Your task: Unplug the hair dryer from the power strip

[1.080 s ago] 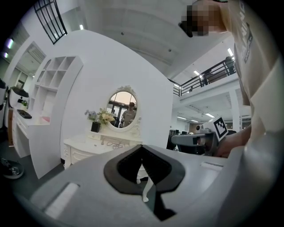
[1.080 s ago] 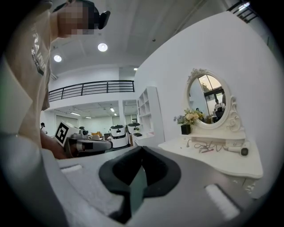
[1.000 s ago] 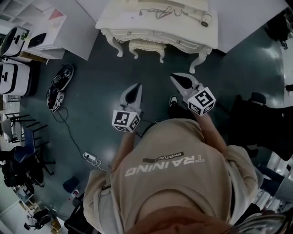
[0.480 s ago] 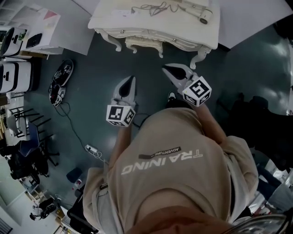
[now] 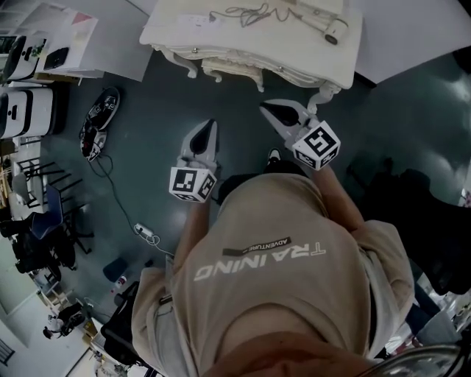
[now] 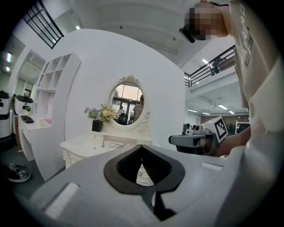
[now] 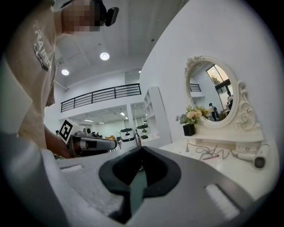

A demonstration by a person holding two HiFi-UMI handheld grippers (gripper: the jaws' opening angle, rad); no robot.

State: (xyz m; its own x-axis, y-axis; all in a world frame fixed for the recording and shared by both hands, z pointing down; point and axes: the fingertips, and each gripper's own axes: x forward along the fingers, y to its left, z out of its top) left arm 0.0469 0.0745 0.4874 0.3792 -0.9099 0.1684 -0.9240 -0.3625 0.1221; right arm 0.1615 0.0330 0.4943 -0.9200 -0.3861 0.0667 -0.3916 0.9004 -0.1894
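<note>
A white hair dryer (image 5: 333, 30) lies at the right end of the white dressing table (image 5: 184, 37), and its dark cable (image 5: 249, 12) is looped across the top. In the right gripper view the hair dryer (image 7: 254, 160) and cable (image 7: 205, 153) lie below the oval mirror (image 7: 217, 91). No power strip on the table can be made out. My left gripper (image 5: 208, 127) and right gripper (image 5: 266, 109) are held in the air short of the table's front edge. Both are shut and empty. The left gripper (image 6: 142, 148) points at the table and the right gripper (image 7: 141, 150) points to its left.
A pair of shoes (image 5: 98, 131) lies on the dark floor at the left, and a white floor power strip (image 5: 145, 234) with a cord lies nearer. White shelving (image 5: 62, 44) stands at the far left. A flower pot (image 6: 97, 125) sits on the table beside the mirror.
The person has stepped toward the dressing table, so it sits nearer the grippers. Both grippers keep the same shut pose and have moved slightly forward.
</note>
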